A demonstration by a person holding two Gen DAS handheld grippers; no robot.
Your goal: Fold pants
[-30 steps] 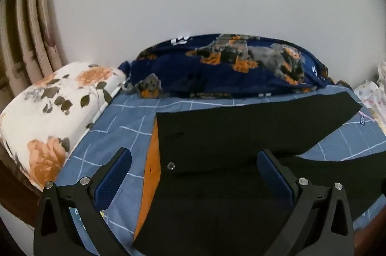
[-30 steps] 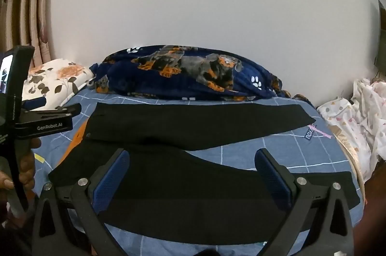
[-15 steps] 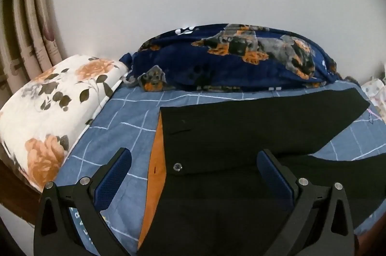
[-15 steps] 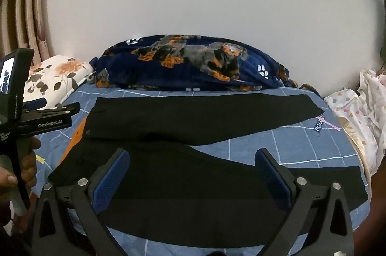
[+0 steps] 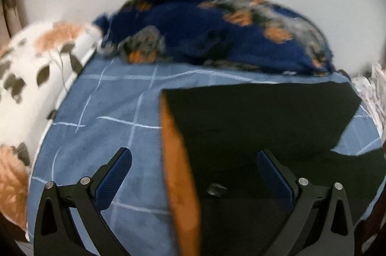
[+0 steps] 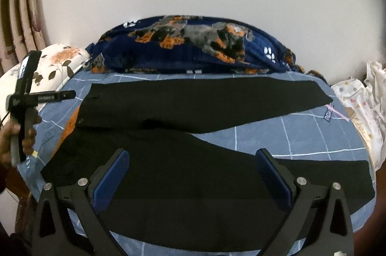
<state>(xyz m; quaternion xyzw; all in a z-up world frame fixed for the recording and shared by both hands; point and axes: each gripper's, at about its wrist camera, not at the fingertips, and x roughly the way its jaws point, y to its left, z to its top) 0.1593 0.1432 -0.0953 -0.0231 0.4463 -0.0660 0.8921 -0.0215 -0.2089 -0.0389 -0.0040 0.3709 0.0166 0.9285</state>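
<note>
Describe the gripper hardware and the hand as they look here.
Both grippers, left and right, have black angular linkage arms with silver pivot screws and blue textured finger pads. Seen from the right wrist camera, the left unit is a black bar with small white lettering, blurred, held by a bare hand; no sleeve visible.

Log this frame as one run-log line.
task: fold pants | pants: flat on bed, legs splayed, unfolded | left gripper: open, over waistband, empty | right gripper: open, over near leg, empty
</note>
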